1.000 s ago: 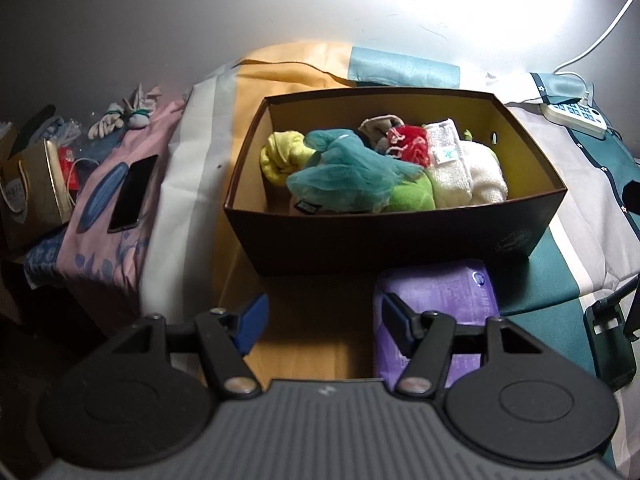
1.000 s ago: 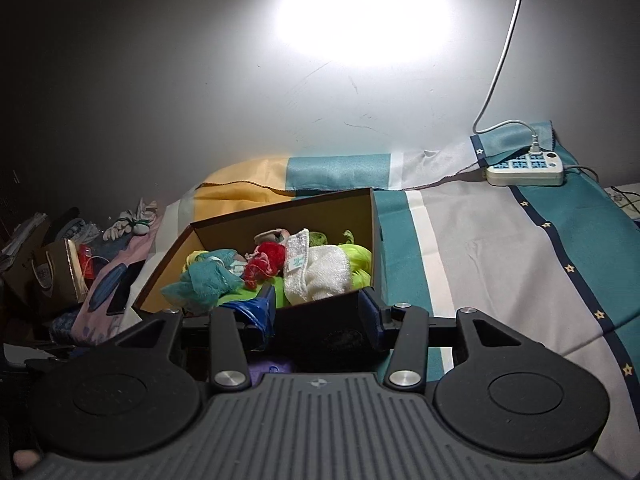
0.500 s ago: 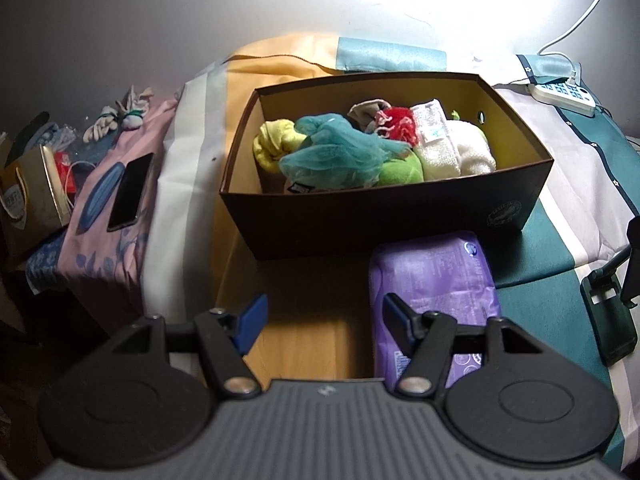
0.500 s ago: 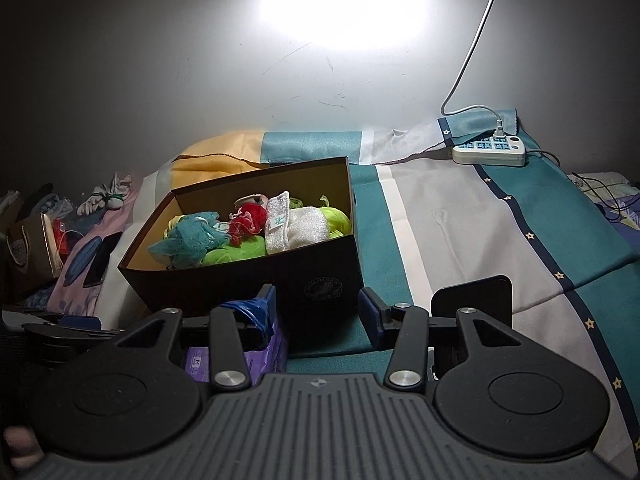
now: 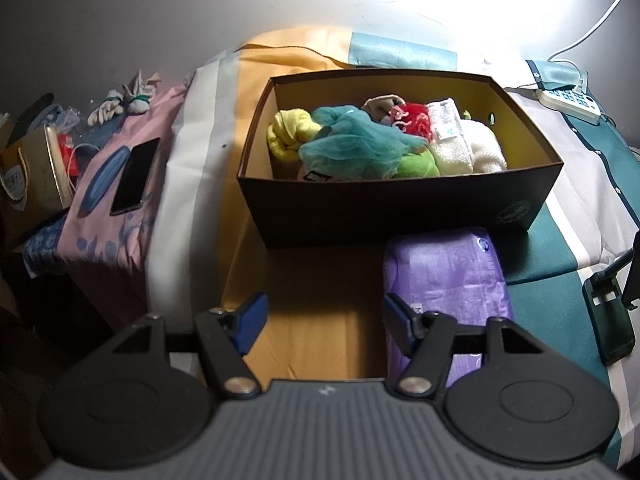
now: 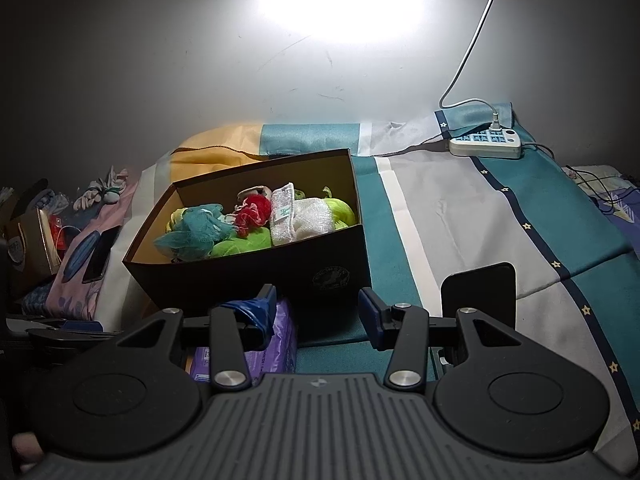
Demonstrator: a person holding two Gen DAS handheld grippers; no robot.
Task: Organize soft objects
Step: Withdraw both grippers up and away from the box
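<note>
Both grippers farther back; bare sheet (image 6: 460, 216) R of box (image 6: 260, 264).

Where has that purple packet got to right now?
In the left wrist view, the purple packet lies on the bedsheet against the front of the brown box, toward its right end.
</note>
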